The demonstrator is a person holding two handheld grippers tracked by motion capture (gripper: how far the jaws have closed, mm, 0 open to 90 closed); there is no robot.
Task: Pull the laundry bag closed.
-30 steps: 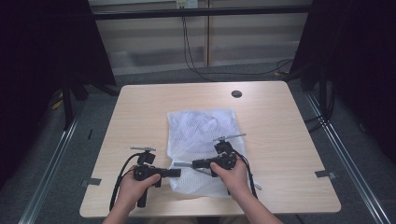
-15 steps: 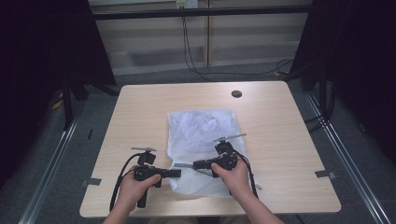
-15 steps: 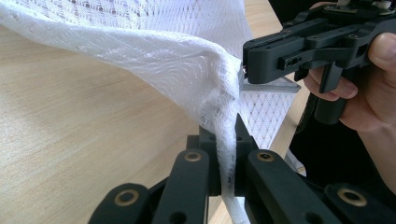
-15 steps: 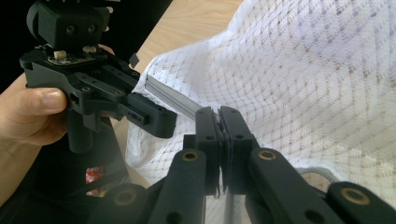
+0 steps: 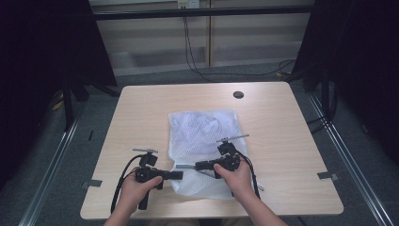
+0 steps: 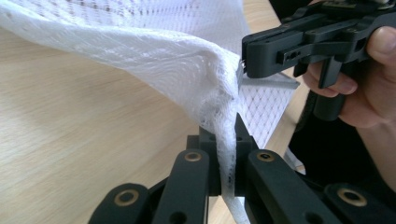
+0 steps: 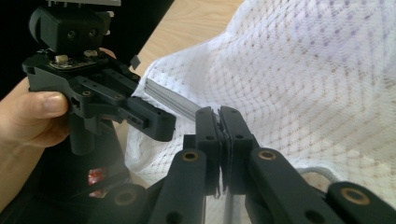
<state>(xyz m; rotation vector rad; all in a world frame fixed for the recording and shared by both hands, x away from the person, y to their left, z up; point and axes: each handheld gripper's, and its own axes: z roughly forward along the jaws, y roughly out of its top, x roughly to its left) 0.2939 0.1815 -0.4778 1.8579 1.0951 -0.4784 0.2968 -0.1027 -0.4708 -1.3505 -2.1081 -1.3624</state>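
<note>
High view is showing a white mesh bag (image 5: 205, 141) lying on the bench (image 5: 282, 141), its long axis running away from both claws. Left claw (image 6: 227, 154) is pinching the bag's near corner, likely anchoring it, while right claw (image 7: 219, 140) is gripping its grey zipper strip (image 7: 170, 100), probably to work it.

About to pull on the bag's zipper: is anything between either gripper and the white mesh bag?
Nothing visible. The left gripper is shut on a bunched edge of the white mesh bag, and the right gripper is shut on the zipper strip at its edge.
</note>
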